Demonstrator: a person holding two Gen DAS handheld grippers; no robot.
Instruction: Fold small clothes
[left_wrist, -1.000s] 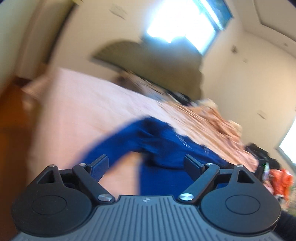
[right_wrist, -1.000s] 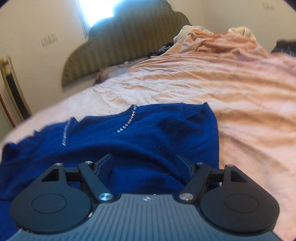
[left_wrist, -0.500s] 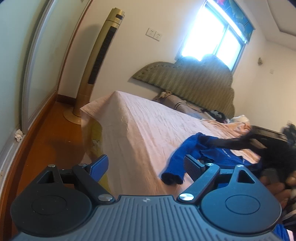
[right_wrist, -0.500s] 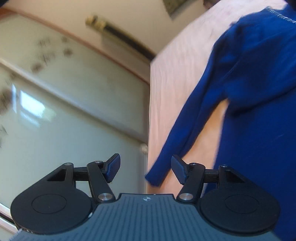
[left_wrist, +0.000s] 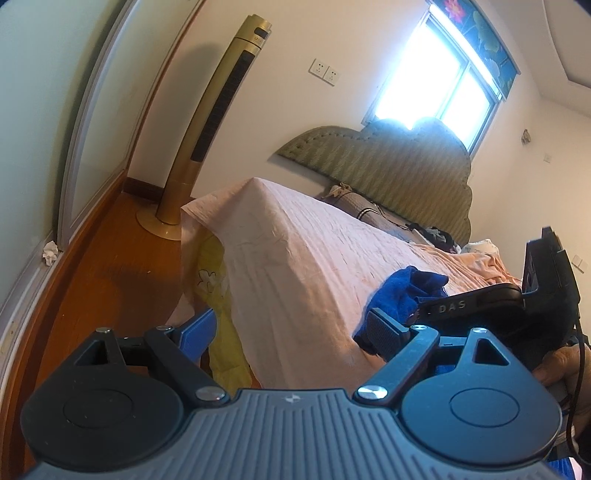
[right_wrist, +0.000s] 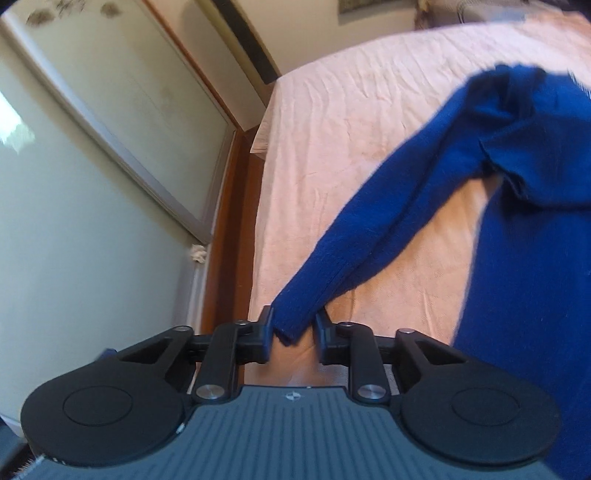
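Walls: cream, with two white sockets (left_wrist: 324, 71)
Floor: glossy brown wood (left_wrist: 110, 258)
Bed: pink sheet (left_wrist: 295, 251); padded olive headboard (left_wrist: 388, 166)
Fan: gold tower (left_wrist: 218, 122), beside the bed corner
Light: bright window (left_wrist: 443, 81) above the headboard

A: What is there to fold?

B: One blue sweater (right_wrist: 517, 155), a knit with long sleeves, lying on the bed (right_wrist: 332, 122).

A: Flat?

B: Partly. The body runs down the right side of the right wrist view, rumpled near the shoulder. One sleeve (right_wrist: 369, 229) stretches out straight from it, slanting towards the bed's edge.

A: And the cuff?

B: Ribbed, its end sits at the very edge. From the left wrist view the sweater (left_wrist: 406, 288) shows as a bunched blue heap.
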